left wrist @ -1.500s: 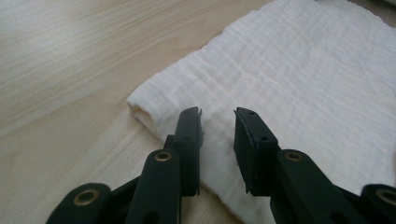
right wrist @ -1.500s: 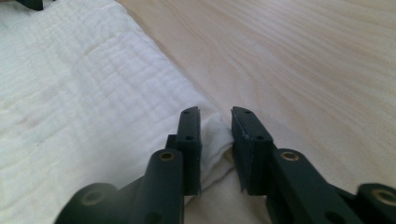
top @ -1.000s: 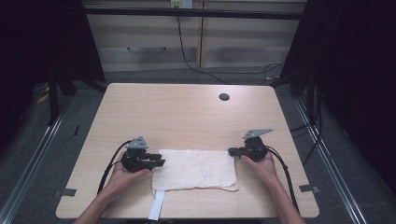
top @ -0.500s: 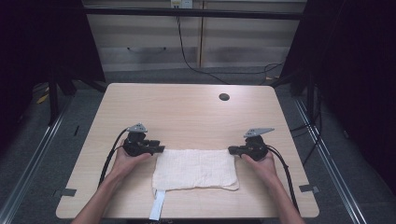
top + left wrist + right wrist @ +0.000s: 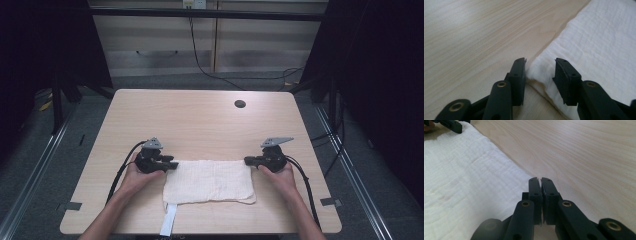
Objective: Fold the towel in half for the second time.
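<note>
Towel [image 5: 207, 181]: white, folded, flat on desk [image 5: 200, 120], near the desk's front edge, roughly centred. A white strip [image 5: 169, 220] sticks out from under its front-left corner toward the desk edge.

High view: left claw [image 5: 172, 164] at towel's far-left corner, right claw [image 5: 247, 161] at towel's far-right corner, each held in a hand. Round dark grommet hole [image 5: 240, 104] in desk well beyond the towel, toward the far right.

Left gripper view: left claw [image 5: 540, 66] jaws apart, just been closing; towel [image 5: 596, 50] corner sits between them, pads not visibly pressing on it.

Right gripper view: right claw [image 5: 540, 180] jaws closed together at the towel [image 5: 466, 182] edge; whether a fold of cloth is pinched, cannot tell. Left claw [image 5: 452, 125] visible at the towel's other end.
</note>
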Demonstrator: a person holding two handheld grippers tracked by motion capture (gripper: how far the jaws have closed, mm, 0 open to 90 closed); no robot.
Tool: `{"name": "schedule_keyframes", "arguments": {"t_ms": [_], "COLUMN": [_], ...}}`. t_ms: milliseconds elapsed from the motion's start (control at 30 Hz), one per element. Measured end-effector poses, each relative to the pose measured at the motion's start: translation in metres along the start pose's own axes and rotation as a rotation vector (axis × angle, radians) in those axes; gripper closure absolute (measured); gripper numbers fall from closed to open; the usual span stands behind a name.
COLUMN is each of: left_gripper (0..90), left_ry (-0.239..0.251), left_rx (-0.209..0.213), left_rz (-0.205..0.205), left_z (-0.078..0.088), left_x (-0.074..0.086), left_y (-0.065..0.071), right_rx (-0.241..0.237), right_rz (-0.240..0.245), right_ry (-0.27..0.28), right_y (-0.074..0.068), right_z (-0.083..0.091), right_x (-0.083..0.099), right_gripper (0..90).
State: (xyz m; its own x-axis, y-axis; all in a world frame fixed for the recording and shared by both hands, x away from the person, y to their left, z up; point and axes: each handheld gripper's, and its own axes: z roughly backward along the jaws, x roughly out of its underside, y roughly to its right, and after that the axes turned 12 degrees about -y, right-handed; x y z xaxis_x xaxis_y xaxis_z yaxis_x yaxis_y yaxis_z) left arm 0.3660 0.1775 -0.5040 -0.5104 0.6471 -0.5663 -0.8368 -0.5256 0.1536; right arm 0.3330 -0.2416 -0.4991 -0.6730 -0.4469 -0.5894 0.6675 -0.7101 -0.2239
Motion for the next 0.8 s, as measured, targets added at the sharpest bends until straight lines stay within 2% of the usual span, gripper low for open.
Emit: {"name": "schedule_keyframes", "arguments": {"t_ms": [67,167,200,233,333,400,500,567,633,733,800], "left_gripper": [68.9,78.7,78.7,82.9,83.9,84.0,84.4,84.4,84.4,84.5,84.5], "left_ry": [-0.007,0.002,0.000,0.005,0.013,0.035,0.082,0.093,0.129,0.195,0.220], "left_rx": [-0.022,-0.014,-0.018,-0.009,0.024,0.050,0.066,0.067,0.059,0.057,0.049], "left_rz": [-0.034,-0.042,-0.052,-0.045,-0.014,0.007,0.030,0.027,0.017,0.026,0.027], "left_z": [0.000,-0.001,-0.001,-0.001,-0.001,0.001,0.009,0.012,0.022,0.034,0.041], "left_x": [0.001,0.001,0.001,0.001,0.002,0.002,0.001,0.000,-0.003,-0.006,-0.007], "left_y": [0.005,0.007,0.007,0.007,0.004,0.001,0.000,0.000,0.002,0.002,0.001], "right_rx": [0.001,0.002,0.000,-0.001,0.000,0.000,-0.004,-0.004,-0.007,-0.007,-0.007], "right_rz": [0.001,-0.001,-0.003,0.000,-0.002,0.000,-0.008,-0.007,-0.007,-0.002,0.007], "right_ry": [0.000,0.000,0.000,0.003,0.007,0.011,0.032,0.040,0.058,0.081,0.099], "right_y": [0.000,0.000,0.000,0.000,0.000,0.001,0.002,0.002,0.000,-0.002,-0.004], "right_z": [0.000,0.000,0.001,0.001,0.002,0.003,0.006,0.008,0.013,0.018,0.023], "right_x": [0.000,0.001,0.000,0.000,0.000,0.000,-0.001,-0.002,-0.003,-0.006,-0.008], "right_gripper": [87.3,87.3,87.3,87.3,87.4,87.4,87.4,87.4,87.4,87.4,87.4]}}
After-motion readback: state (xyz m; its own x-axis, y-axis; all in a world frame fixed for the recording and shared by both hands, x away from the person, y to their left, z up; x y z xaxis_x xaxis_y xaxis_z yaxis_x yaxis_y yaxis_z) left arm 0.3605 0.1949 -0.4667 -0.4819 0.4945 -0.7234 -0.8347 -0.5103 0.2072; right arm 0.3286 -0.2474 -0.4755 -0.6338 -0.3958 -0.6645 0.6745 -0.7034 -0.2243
